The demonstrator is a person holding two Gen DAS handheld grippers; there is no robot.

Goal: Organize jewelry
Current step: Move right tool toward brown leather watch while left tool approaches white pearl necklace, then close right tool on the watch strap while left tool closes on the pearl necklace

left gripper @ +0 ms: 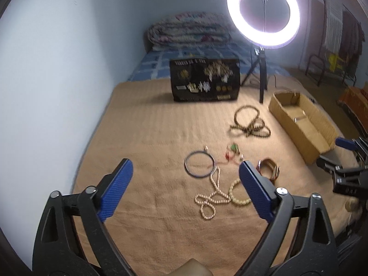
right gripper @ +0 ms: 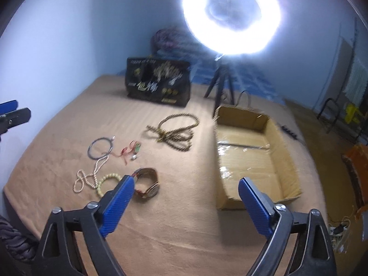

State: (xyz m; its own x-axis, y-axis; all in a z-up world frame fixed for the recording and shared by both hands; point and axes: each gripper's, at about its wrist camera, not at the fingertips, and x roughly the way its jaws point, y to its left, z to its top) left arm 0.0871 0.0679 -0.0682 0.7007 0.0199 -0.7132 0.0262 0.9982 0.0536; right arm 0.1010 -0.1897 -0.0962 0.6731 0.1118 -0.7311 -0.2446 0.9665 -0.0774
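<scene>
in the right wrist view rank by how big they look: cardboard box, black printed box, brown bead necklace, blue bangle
1. cardboard box, clearly largest, though it also lies nearest the camera.
2. black printed box, farther back, so its true size may be understated.
3. brown bead necklace.
4. blue bangle, smallest.

A tan blanket (right gripper: pixel 161 230) is lying under a cream pearl strand (left gripper: pixel 210 197), a seemingly dark-gold bead rope (right gripper: pixel 177 131), and a brown cardboard box (right gripper: pixel 285 161).
</scene>
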